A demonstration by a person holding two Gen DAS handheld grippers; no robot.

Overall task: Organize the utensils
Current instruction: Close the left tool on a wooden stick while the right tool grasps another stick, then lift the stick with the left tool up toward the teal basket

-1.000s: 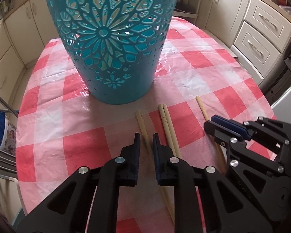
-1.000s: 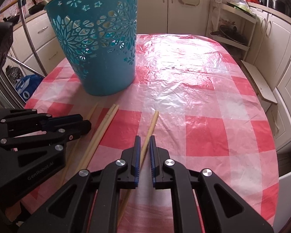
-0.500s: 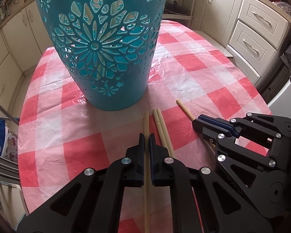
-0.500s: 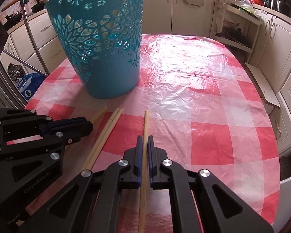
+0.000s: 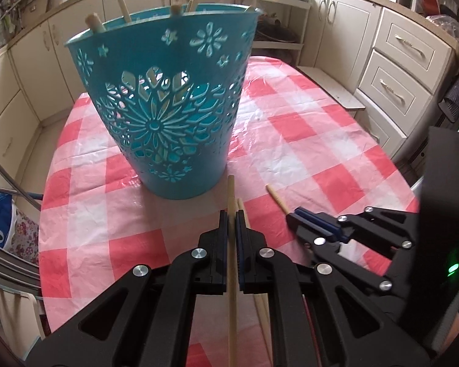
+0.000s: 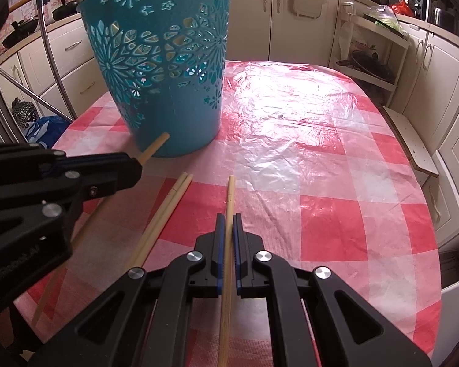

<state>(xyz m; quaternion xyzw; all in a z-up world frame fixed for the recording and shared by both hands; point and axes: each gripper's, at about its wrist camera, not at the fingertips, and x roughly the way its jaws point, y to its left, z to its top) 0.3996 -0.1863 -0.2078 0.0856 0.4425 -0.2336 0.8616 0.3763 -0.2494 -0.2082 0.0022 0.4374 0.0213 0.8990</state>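
Your left hand-held gripper (image 5: 232, 214) and right hand-held gripper (image 6: 228, 217) each clamp one chopstick (image 5: 231, 195); two more chopsticks (image 6: 168, 205) lie on the checked surface (image 6: 321, 183) before the teal basket (image 5: 165, 107). No legible writing.

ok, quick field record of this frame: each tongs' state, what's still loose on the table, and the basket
left tongs: shut on left chopstick
right tongs: shut on right chopstick
loose on table: chopstick pair, side by side between the two tongs
basket: teal, cut-out flower pattern, upright on the table, wooden utensil ends poking above its rim
table cover: red and white check under clear plastic
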